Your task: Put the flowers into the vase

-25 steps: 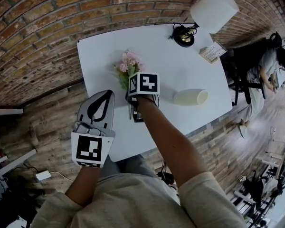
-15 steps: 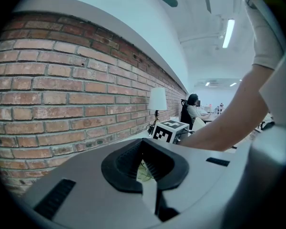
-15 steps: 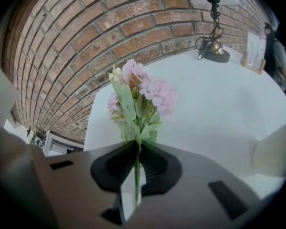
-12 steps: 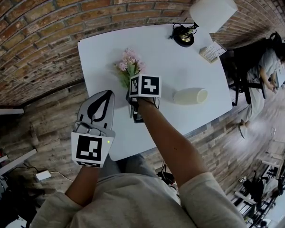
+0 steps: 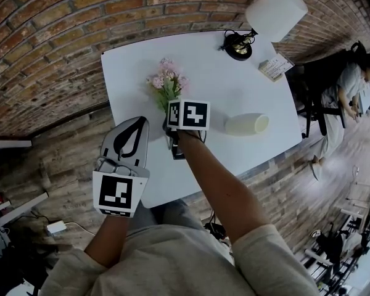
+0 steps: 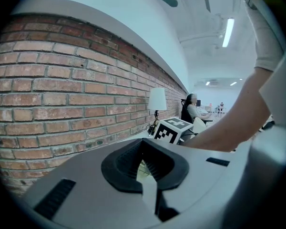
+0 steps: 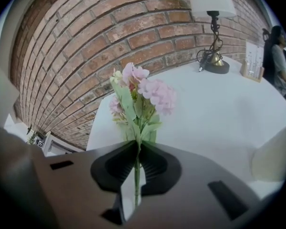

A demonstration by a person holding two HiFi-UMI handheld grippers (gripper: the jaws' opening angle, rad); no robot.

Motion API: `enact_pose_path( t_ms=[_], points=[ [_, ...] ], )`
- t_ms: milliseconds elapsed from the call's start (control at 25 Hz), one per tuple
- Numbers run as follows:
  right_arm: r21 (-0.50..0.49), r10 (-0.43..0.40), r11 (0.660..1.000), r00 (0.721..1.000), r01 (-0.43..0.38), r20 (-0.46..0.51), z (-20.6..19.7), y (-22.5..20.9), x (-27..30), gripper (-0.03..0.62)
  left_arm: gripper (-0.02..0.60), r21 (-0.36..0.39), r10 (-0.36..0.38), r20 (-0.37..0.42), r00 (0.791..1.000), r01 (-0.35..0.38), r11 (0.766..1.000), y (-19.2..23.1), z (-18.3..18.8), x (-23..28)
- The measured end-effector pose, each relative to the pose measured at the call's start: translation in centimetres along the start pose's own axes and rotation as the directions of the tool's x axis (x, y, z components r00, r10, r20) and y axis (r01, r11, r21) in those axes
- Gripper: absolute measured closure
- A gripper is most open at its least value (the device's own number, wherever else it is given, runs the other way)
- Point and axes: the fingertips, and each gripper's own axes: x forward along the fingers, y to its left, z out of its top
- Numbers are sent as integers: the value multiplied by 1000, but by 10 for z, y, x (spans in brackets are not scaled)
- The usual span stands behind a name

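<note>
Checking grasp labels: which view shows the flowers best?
Right gripper view: the flowers fill the middle, stem pinched in the right gripper. Head view shows only small blooms beyond the marker cube. Left gripper view doesn't show them.

I'm looking steeply down from the head camera, over both arms, onto the white table (image 5: 234,85). The left gripper (image 6: 145,168) camera is sitting low near the table's edge, facing roughly level along the brick wall (image 6: 62,94) toward the lamp (image 6: 157,101). The right gripper (image 7: 136,159) camera is tilting down, close behind the flowers (image 7: 143,97). All three views are sharing the lamp and the wall.
</note>
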Motion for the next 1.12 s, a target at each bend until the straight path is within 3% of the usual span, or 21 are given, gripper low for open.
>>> enact_pose_path(
  t_ms=[280,560,960,1120],
  points=[
    [-46,4,999,989,3,149,19,-2,-23,565,578,13,0,7,1000,0,1000,-5,4,-1],
    [-82,29,997,951,-4,308,32,1,-62,566,578,37,-21,18,1000,20,999,-21,9,-3],
    [-203,79,978,824,45,562,50,31,-134,566,578,54,-49,43,998,46,997,-39,21,-9],
    [-218,88,973,760,72,644,55,39,-163,566,578,73,-57,55,997,53,996,-43,25,-13]
  ],
)
